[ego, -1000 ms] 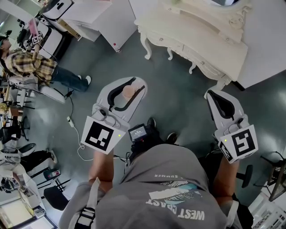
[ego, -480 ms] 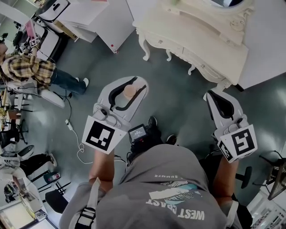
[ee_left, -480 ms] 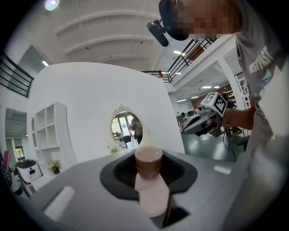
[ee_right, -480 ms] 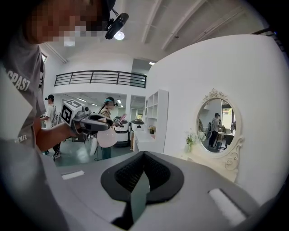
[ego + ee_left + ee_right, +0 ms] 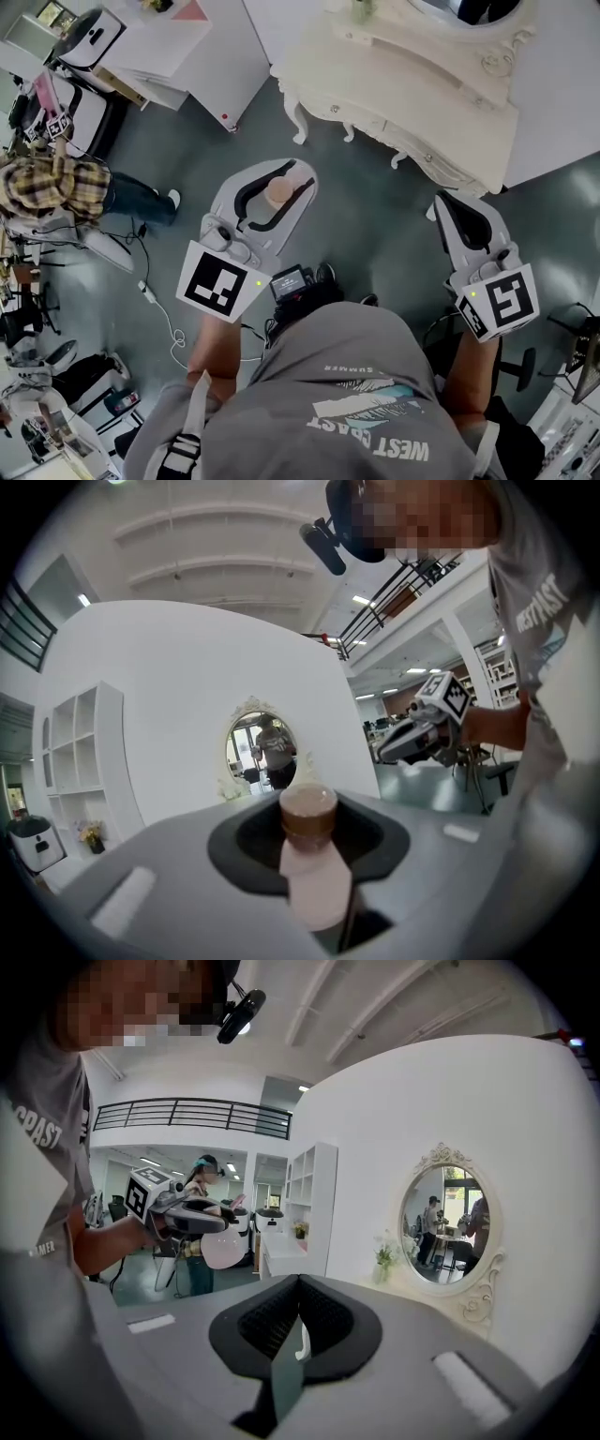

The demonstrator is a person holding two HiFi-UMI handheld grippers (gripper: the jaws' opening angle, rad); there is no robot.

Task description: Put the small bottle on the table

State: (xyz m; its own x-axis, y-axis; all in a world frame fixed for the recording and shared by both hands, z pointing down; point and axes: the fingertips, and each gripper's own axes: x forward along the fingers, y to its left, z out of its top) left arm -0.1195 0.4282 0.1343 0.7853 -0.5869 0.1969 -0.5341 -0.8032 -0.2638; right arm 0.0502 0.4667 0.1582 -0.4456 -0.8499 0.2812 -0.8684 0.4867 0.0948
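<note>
A small pink bottle (image 5: 278,192) with a brown cap sits between the jaws of my left gripper (image 5: 287,178), which is shut on it above the grey floor. In the left gripper view the bottle (image 5: 313,878) stands cap-forward, facing an oval mirror (image 5: 262,752). The cream dressing table (image 5: 412,89) lies ahead and to the right of both grippers, still apart from them. My right gripper (image 5: 448,202) hovers near the table's right leg, its jaws (image 5: 298,1335) shut with nothing in them. Its view also catches the left gripper (image 5: 187,1215) carrying the bottle (image 5: 223,1247).
A white desk (image 5: 202,42) stands at the back left. A person in a plaid shirt (image 5: 56,183) is at the far left among chairs and cables. A white cable (image 5: 155,300) lies on the floor. A white wall with the mirror (image 5: 445,1224) stands behind the dressing table.
Both grippers have come slightly nearer to the dressing table, the left one shifting right. The bottle stays gripped. The person in plaid has slid down the left edge.
</note>
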